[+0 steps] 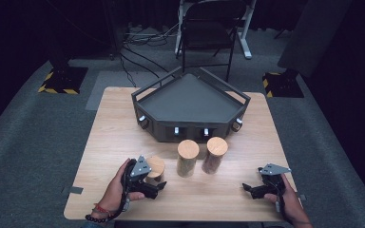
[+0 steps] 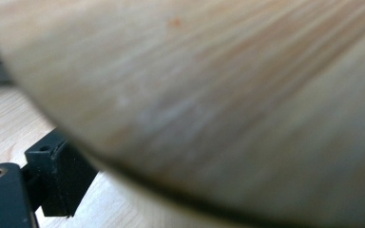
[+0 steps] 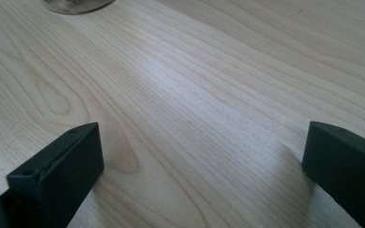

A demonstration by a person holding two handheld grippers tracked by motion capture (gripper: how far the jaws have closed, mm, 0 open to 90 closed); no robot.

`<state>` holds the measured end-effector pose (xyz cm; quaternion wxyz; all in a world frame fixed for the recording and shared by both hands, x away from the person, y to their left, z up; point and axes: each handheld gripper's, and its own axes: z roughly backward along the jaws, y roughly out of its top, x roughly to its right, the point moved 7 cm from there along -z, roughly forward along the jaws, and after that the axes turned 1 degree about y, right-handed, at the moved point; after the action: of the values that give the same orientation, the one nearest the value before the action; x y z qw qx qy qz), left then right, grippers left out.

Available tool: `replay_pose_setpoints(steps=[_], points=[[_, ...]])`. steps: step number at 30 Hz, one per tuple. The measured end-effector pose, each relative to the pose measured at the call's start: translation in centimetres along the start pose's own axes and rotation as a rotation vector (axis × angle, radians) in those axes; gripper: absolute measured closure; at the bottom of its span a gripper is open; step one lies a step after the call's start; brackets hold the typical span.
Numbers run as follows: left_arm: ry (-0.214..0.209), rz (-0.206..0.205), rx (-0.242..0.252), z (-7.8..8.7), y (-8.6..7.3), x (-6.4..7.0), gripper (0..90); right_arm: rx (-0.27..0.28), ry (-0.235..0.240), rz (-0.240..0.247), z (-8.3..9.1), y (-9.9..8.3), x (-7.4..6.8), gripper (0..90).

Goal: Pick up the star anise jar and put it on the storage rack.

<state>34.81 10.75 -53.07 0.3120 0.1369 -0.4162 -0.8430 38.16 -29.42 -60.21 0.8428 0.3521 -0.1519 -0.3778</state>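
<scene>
The left gripper [image 1: 156,186] sits at the near left of the table [image 1: 109,137], its jaws around a short wooden cylinder [image 1: 155,167], which stands upright there; whether they pinch it, I cannot tell. In the left gripper view the cylinder [image 2: 209,95] looms blurred right over one jaw. Two taller cylinders [image 1: 187,156] [image 1: 215,154] stand just right of it, near a dark tray [image 1: 190,102]. The right gripper [image 1: 253,189] rests at the near right, jaws spread wide over bare wood.

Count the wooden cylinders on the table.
3. One stands at the left tongs; a second stands mid-table before the grey tray; a third stands just right of it.
</scene>
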Motion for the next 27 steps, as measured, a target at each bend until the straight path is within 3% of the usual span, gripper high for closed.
replay_pose_setpoints(steps=[8, 15, 20, 27], points=[[0.016, -0.010, 0.003, -0.45, 0.19, -0.29, 12.7, 0.000, 0.000, -0.001, 0.00, 0.00, -0.01, 0.0], [0.005, -0.010, 0.010, -0.76, 0.20, -0.18, 16.7, 0.000, 0.000, 0.000, 0.00, 0.00, 0.00, 0.0], [0.005, -0.014, 0.027, -0.81, 0.20, 0.14, 24.2, 0.000, 0.000, 0.000, 0.00, 0.00, 0.00, 0.0], [0.010, -0.016, 0.031, -0.80, 0.19, 0.18, 24.6, 0.000, 0.000, 0.000, 0.00, 0.00, 0.00, 0.0]])
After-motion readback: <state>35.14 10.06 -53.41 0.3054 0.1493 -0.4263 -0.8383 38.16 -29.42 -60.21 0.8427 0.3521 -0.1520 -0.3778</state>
